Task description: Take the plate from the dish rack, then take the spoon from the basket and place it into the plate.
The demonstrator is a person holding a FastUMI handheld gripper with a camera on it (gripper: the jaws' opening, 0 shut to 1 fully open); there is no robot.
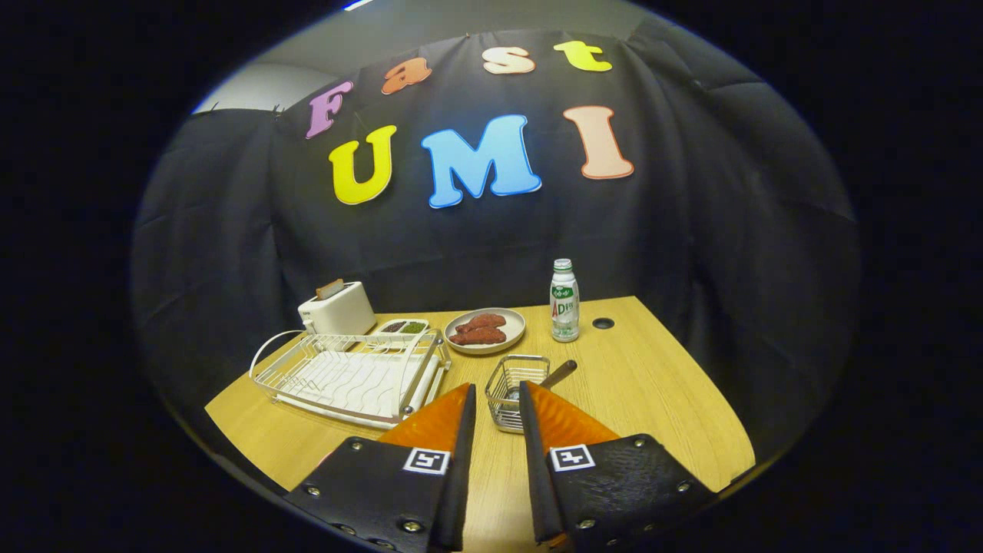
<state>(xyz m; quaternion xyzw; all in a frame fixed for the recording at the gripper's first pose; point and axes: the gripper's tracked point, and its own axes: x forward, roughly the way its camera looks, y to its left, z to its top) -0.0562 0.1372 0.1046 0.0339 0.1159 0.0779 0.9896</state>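
Wooden table (653, 399) in a black-draped booth; task at an early stage.

Gripper (498, 399) hovers above the near table edge, fingers parted with a gap between them, holding nothing. Just ahead of the fingertips stands the wire basket (516, 390); the spoon (559, 374) leans in it, handle projecting toward the right. Beside the basket, to the left, sits the dish rack (349, 376); whether a plate stands in it cannot be told. Beyond the basket, a plate (485, 331) carrying reddish food lies on the table, near a bottle (564, 301). A toaster (336, 309) stands behind the rack. Judgement: spoon transfer not yet done.
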